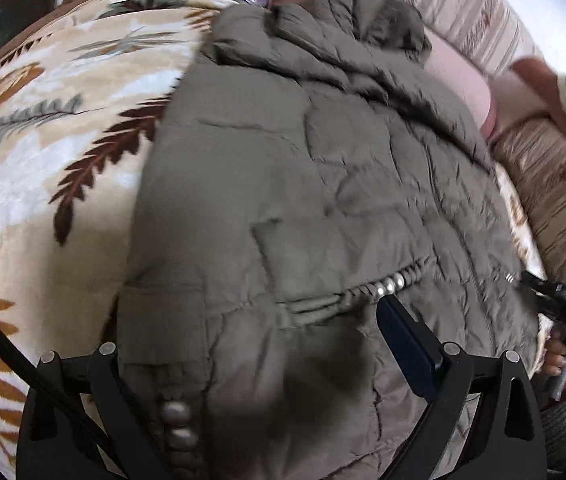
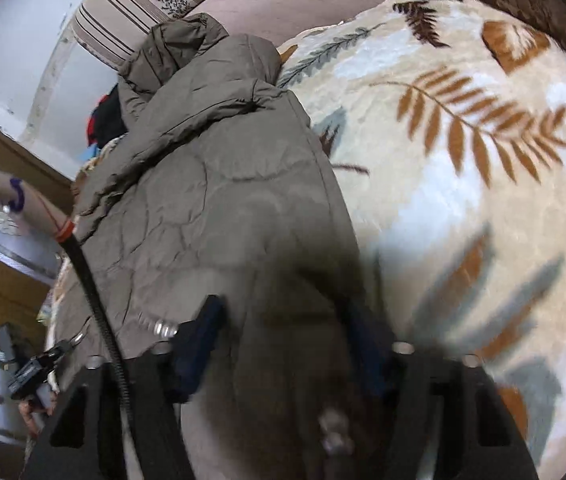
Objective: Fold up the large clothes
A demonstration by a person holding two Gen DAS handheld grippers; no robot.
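Premises: domestic bedroom or living room. Evidence: a plush leaf-patterned blanket covers a bed; striped floral upholstered cushions line its far edge; a padded jacket lies on the blanket; a heap of clothing sits beside a white wall.

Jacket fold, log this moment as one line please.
jacket: flat on leaf blanket | left gripper: open over hem | right gripper: open over hem

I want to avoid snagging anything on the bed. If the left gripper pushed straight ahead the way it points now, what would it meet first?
Most likely the olive puffer jacket itself: its fabric already bunches between the left gripper fingers and fills the line ahead. Depth is blurred, so contact may exist already.
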